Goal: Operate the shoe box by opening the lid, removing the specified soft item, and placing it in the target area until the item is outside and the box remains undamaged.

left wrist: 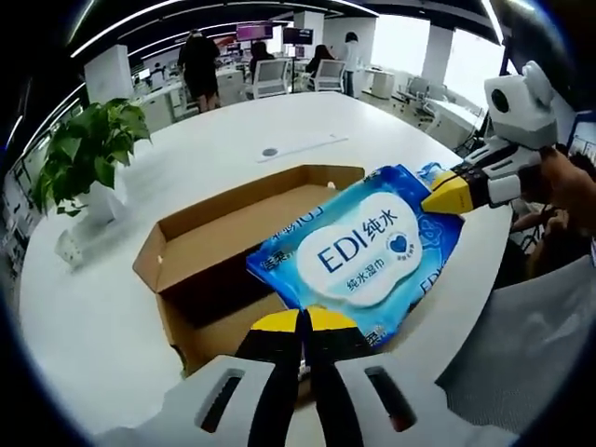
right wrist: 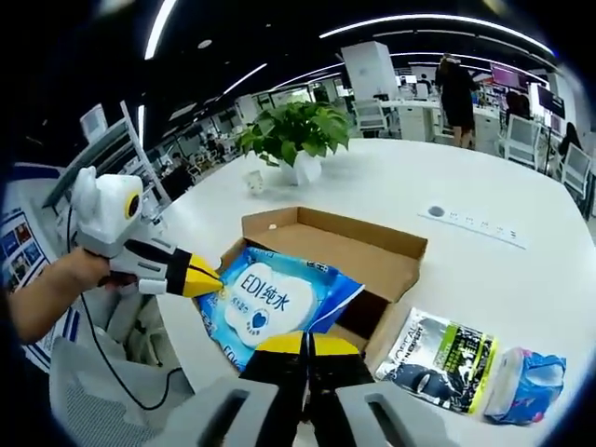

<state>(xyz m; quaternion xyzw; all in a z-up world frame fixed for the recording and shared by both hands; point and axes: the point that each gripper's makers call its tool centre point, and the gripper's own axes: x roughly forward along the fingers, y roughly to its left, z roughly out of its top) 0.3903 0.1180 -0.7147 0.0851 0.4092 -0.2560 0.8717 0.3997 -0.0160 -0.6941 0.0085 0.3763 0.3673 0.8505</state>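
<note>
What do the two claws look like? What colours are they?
The left claw and the right claw look alike: white bodies with slots, black jaws and yellow tips. Seen from the side, each has a chunky white head. A thin black cable hangs below the left one.

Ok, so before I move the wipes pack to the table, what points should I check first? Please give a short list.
1. Lid open: ok, cardboard box flaps are folded out.
2. Left gripper shut on wipes pack edge: ok.
3. Right gripper shut on the opposite edge: ok.
4. Pack outside the box: not ok, it is over the opening.
5. Box undamaged: ok, no tear visible.
6. Target area free: cannot tell; black-and-green packet and blue pouch lie on the table beside the box.
</note>
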